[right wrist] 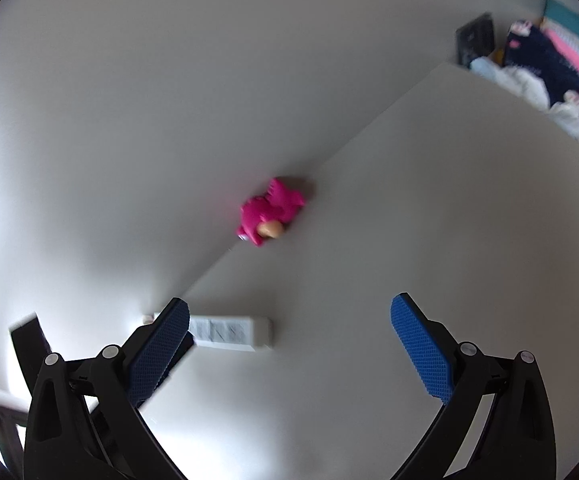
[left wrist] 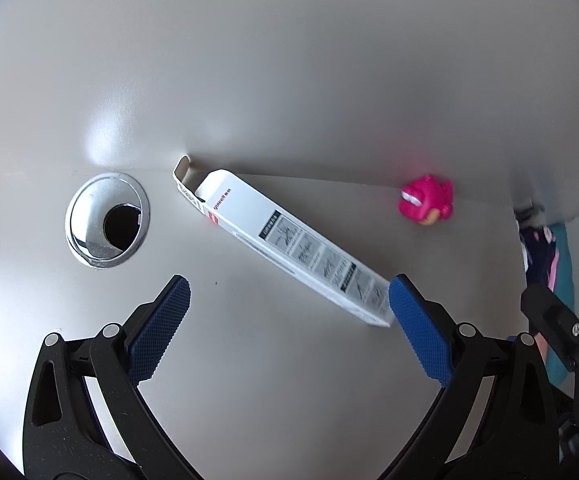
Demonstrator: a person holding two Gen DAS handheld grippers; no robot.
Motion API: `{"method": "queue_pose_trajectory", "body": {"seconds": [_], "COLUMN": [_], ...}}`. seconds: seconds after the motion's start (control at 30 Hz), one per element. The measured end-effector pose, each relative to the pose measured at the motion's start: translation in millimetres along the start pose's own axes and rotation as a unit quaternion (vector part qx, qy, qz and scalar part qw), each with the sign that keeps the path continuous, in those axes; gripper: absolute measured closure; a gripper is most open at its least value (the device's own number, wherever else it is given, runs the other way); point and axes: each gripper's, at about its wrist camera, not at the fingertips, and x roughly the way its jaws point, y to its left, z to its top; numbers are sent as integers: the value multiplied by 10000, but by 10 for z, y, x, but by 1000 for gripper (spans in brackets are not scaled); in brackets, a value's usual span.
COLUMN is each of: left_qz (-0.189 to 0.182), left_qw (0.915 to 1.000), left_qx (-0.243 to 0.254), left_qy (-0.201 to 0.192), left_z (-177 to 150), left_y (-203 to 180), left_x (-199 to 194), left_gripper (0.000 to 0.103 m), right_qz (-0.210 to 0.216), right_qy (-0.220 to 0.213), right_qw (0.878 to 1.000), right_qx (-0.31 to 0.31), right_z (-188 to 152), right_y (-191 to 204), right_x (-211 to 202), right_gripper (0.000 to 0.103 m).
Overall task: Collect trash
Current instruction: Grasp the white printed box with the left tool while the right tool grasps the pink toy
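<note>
Pale grey laminate is making up the worktop [left wrist: 249, 360], which is running back to a plain wall and filling most of both views. Off its far right edge, a heap of dark patterned and pink fabric [right wrist: 549, 64] is lying blurred, too soft to identify further.

Both tools are hanging released, each with its blue pads spread wide and gripping nothing. The left tool [left wrist: 289, 300] is hovering over the worktop with its right pad just beside the near end of the white carton [left wrist: 289, 240]; whether the two are touching is hard to say. The right tool [right wrist: 289, 320] is hanging over bare surface, and part of it is showing as a black shape at the right border of the left wrist view.

The white carton is lying flat and slanted, its open flap end pointing at the wall, its near corner partly hidden behind the blue pad. Its printed diagrams and small lettering are too fine to read. In the right wrist view it is appearing smeared, its left end covered by that tool's left finger.

A chrome cable grommet [left wrist: 107, 220] is sitting in the worktop left of the carton. A pink toy [left wrist: 425, 200] is sitting by the wall, well apart from the carton, its features blurred.
</note>
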Motion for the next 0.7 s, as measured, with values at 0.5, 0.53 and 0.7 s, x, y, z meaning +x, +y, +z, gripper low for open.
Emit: {"method": "queue_pose_trajectory", "body": {"seconds": [0.5, 0.53, 0.7], "left_qz": [405, 436, 559], "left_qw": [9966, 9965, 9971], "left_qx": [-682, -673, -507], "left_qy": [229, 221, 134], "left_z": [252, 252, 259], "left_y": [-13, -29, -109], "left_x": [254, 250, 240], "left_gripper": [29, 31, 44], "right_qz": [88, 78, -54], "right_qy": [481, 495, 542], "right_qw": [9976, 9978, 9984], "right_qx": [481, 430, 137], "right_z": [452, 466, 551], "right_y": [64, 82, 184], "right_x": [763, 783, 895], "right_gripper": [26, 26, 31]}}
